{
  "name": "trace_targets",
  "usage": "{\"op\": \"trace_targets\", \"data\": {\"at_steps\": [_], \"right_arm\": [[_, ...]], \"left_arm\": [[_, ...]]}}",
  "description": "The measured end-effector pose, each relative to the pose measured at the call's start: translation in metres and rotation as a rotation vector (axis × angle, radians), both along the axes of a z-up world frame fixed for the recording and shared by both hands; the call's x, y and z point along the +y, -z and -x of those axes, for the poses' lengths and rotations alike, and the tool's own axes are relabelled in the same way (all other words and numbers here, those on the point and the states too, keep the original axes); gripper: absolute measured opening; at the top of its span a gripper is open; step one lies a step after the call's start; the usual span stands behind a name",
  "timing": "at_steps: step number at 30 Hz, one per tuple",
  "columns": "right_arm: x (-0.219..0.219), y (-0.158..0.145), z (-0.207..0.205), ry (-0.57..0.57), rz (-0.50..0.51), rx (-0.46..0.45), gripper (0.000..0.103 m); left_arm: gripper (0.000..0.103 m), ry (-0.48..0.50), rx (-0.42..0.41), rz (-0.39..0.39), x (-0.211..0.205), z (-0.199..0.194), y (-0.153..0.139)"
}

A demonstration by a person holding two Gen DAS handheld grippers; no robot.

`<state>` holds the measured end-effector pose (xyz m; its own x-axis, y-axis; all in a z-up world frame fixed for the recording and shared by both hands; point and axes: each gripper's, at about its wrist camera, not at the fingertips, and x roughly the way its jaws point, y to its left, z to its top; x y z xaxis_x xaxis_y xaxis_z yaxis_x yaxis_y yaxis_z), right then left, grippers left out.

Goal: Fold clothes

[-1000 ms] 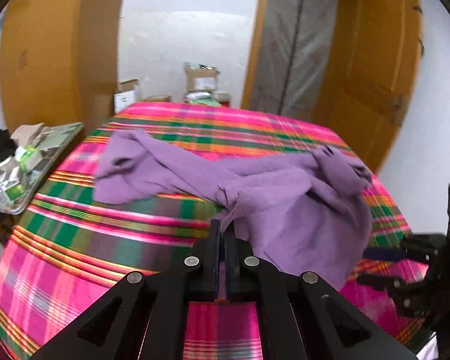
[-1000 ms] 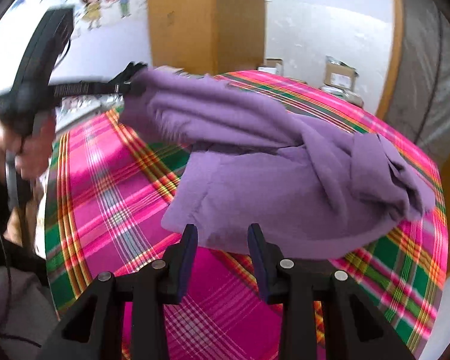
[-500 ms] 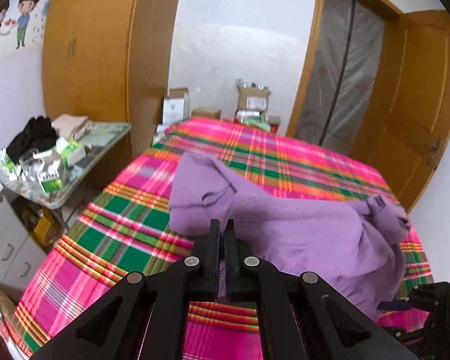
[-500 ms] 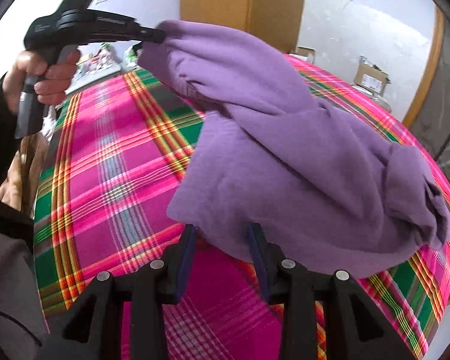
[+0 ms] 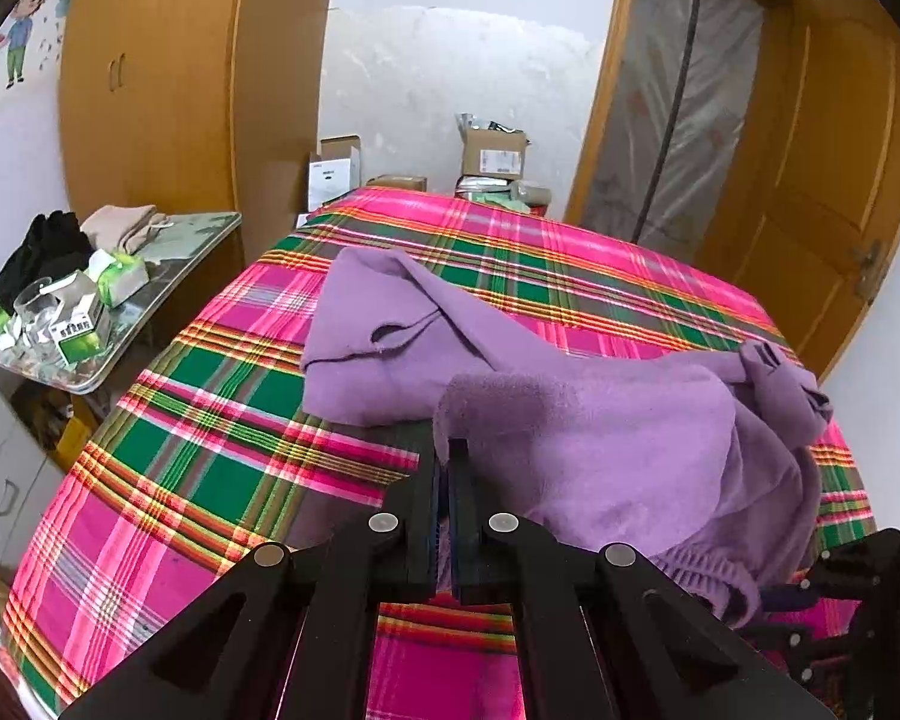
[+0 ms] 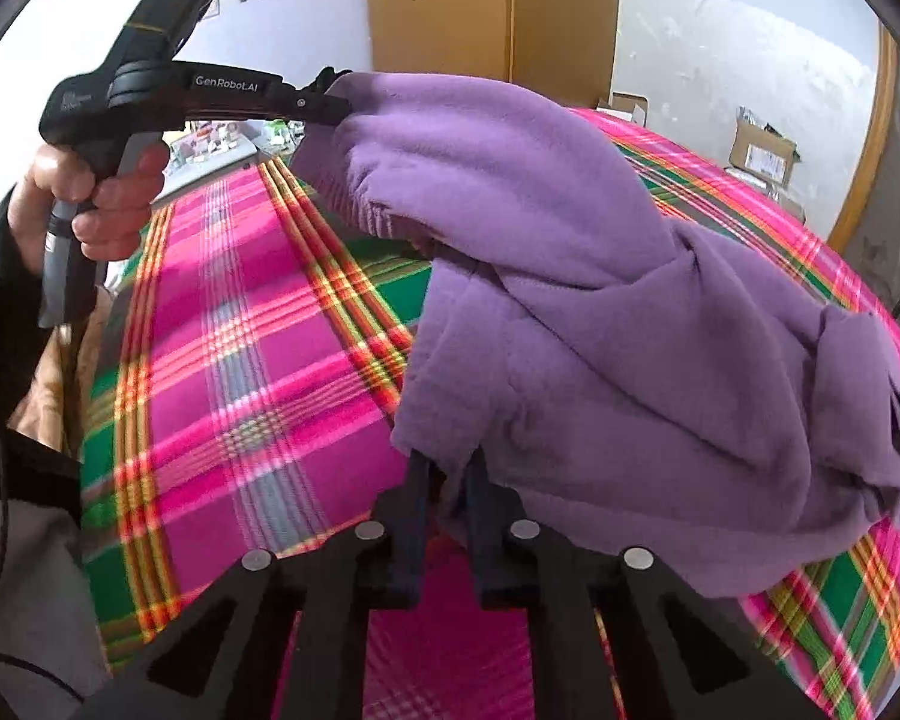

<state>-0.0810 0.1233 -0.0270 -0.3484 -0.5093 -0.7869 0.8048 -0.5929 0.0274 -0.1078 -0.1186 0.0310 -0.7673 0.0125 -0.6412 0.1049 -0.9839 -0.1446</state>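
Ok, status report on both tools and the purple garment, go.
Left tool shut on purple garment, holding it lifted. Right tool jaws just closing on its lower edge. Plaid bedspread below, nothing blocking.

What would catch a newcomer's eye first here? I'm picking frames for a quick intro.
The purple garment, lifted in a heap over the middle of the bed, stands out first. The left gripper is shut on its upper corner at top left of the right wrist view, and the right gripper, whose jaws have just been closing, pinches its lower edge. Beneath it glares the pink and green plaid bedspread.
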Motion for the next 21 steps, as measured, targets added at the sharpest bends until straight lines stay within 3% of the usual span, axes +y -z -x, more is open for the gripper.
{"op": "trace_targets", "data": {"at_steps": [12,17,21], "right_arm": [[-0.03,-0.025,-0.058,-0.267,0.14,-0.096,0.008],[-0.034,-0.014,-0.054,-0.24,0.111,-0.128,0.014],[-0.024,-0.031,-0.051,-0.195,0.164,-0.085,0.02]], "left_arm": [[0.002,-0.099,0.045,0.024,-0.038,-0.015,-0.018],[0.002,-0.108,0.023,0.041,-0.047,-0.012,-0.011],[0.009,-0.071,0.0,0.02,-0.045,-0.015,0.0]]}}
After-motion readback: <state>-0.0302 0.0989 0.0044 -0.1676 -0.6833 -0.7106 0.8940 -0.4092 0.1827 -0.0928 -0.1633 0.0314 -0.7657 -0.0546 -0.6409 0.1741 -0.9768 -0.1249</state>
